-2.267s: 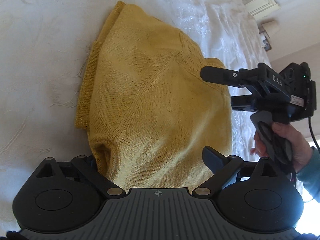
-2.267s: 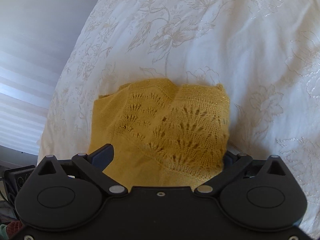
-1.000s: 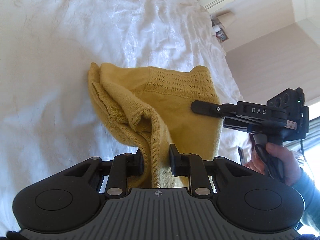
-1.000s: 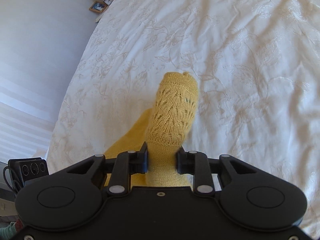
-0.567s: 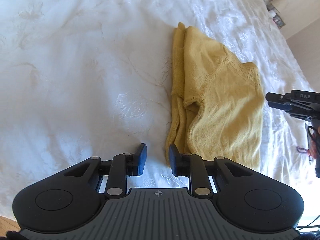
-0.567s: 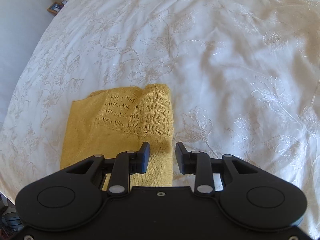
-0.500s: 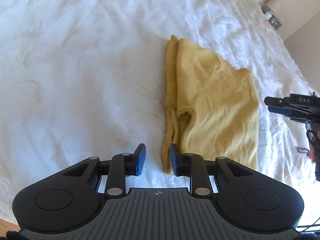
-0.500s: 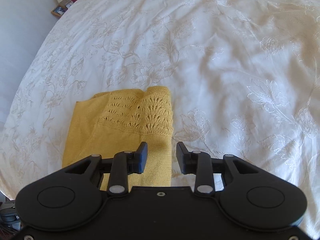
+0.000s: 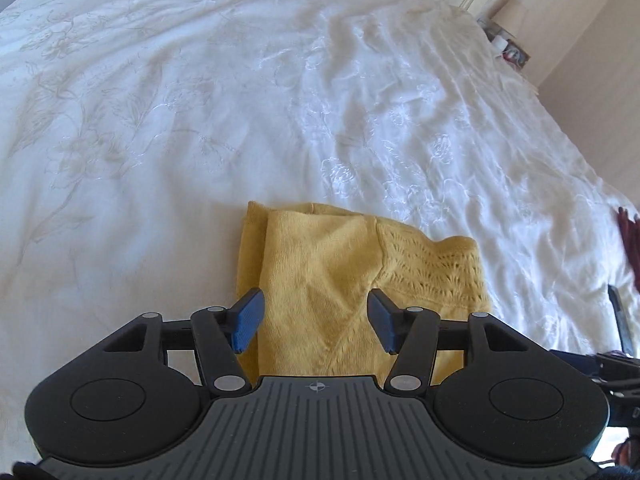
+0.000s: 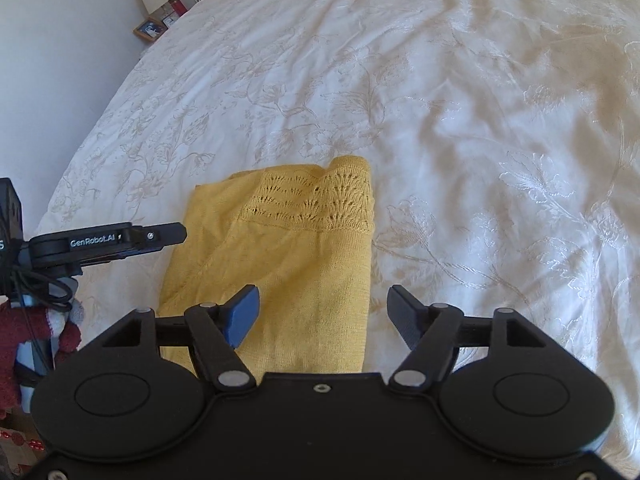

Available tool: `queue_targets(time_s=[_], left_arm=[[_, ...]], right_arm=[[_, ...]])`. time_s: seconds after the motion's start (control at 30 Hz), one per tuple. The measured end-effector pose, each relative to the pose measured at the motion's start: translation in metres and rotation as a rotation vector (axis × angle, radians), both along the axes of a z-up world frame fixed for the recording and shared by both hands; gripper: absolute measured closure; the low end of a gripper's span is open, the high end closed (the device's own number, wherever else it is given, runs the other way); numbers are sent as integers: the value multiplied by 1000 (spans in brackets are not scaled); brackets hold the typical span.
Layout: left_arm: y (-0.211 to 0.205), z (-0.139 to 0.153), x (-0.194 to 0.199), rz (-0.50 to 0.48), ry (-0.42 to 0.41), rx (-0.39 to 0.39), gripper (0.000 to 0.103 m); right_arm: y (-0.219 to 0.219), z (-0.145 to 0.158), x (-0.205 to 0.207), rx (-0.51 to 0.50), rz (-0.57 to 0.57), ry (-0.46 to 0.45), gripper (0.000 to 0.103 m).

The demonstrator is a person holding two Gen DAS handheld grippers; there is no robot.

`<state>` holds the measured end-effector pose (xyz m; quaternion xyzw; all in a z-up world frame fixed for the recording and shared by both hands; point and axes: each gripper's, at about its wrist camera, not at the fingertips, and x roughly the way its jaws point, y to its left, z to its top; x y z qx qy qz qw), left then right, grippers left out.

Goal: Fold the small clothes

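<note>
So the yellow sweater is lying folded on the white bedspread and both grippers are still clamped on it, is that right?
Not quite. The sweater does lie folded on the bedspread, but neither gripper is clamped on it. The left gripper and right gripper have just been opening, pads clear of the knit, as both wrist views show.

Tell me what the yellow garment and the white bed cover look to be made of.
Yellow garment: knitted yarn, likely wool or cotton, matte; visible stitch rows and an openwork lace band.
White bed cover: woven cloth, perhaps cotton or a blend, slightly glossy; raised floral stitching catches the light, and it creases softly.
</note>
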<state>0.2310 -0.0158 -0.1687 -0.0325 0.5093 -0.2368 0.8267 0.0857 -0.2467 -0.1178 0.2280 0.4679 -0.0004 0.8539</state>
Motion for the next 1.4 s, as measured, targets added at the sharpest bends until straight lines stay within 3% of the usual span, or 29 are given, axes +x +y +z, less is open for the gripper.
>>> queue_targets(time_s=[0.13, 0.2, 0.23, 0.27, 0.3, 0.4, 0.63, 0.8, 0.9, 1.0, 1.03, 1.07, 1.13, 1.2, 1.27, 1.4], left_arm=[[-5, -17, 20, -16, 22, 62, 49], [-3, -25, 27, -14, 55, 53, 50], [-2, -28, 30, -8, 77, 34, 58], [0, -31, 33, -7, 99, 6, 83], [2, -33, 36, -4, 112, -5, 93], [9, -31, 38, 14, 76, 29, 97], [12, -32, 44, -45, 53, 47, 96], [17, -38, 46, -21, 73, 42, 94], [17, -40, 47, -44, 71, 48, 93], [16, -39, 49, -69, 68, 53, 91], [17, -36, 49, -80, 60, 49, 88], [17, -32, 48, -84, 43, 53, 71], [22, -20, 43, -86, -16, 57, 53], [28, -8, 38, -86, -52, 34, 43], [35, 3, 31, -88, -79, 27, 21], [44, 21, 10, -87, -89, 8, 0]], right_arm=[[2, -3, 3, 16, -23, 7, 28], [3, -5, 6, 16, -30, 12, 28], [4, -6, 8, 16, -33, 14, 28], [5, -7, 10, 17, -36, 19, 28], [6, -9, 12, 18, -37, 23, 28], [13, -11, 21, 5, -31, 32, 28], [13, -20, 56, -79, -66, 45, 23], [-9, -53, 93, -118, -188, 147, 23], [-19, -72, 110, -129, -224, 205, 12], [-21, -71, 116, -147, -226, 196, 9], [-21, -68, 116, -152, -228, 187, 9], [-22, -62, 112, -158, -234, 167, 9], [-21, -48, 102, -169, -249, 120, 6], [-17, -32, 87, -203, -263, 69, 1], [-12, -16, 73, -230, -267, 17, 1], [0, 5, 47, -231, -258, -58, 1]])
